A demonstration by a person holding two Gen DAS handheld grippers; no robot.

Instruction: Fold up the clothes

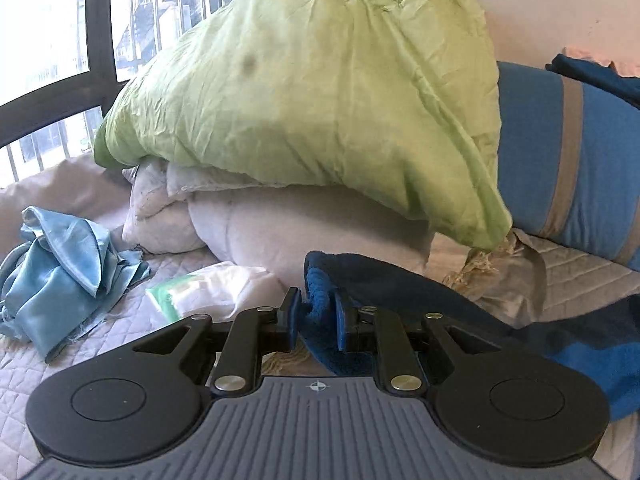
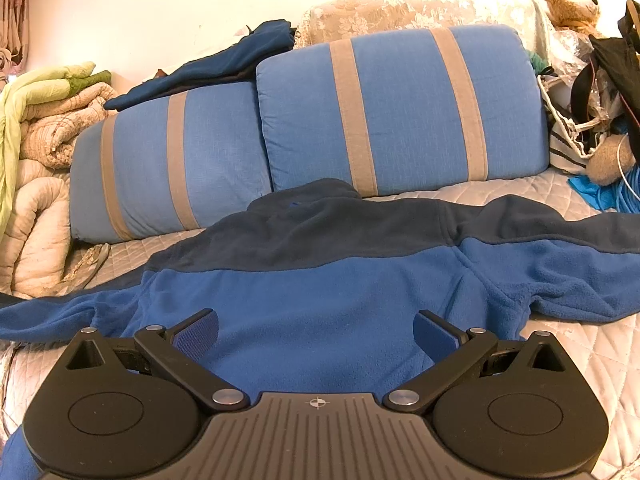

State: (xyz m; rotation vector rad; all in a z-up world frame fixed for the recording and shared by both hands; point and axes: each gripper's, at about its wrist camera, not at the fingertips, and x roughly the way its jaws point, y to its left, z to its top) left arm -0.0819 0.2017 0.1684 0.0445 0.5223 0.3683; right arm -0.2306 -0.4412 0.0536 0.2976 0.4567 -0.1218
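Note:
A two-tone blue fleece jacket [image 2: 320, 272] lies spread flat on the quilted bed cover, dark navy at the shoulders, brighter blue below, sleeves out to both sides. My right gripper [image 2: 316, 332] is open over the jacket's lower body, its jaws wide apart and empty. My left gripper [image 1: 318, 316] is shut on the end of a blue fleece sleeve [image 1: 400, 292] of the jacket, which runs off to the right.
Two blue cushions with grey stripes [image 2: 400, 112] stand behind the jacket, a dark garment [image 2: 224, 64] on top. A green quilt [image 1: 312, 92] on pale bedding, a light-blue satin cloth [image 1: 64, 268] and a plastic packet [image 1: 188, 292] lie left. Bags and a teddy bear [image 2: 568, 0] sit far right.

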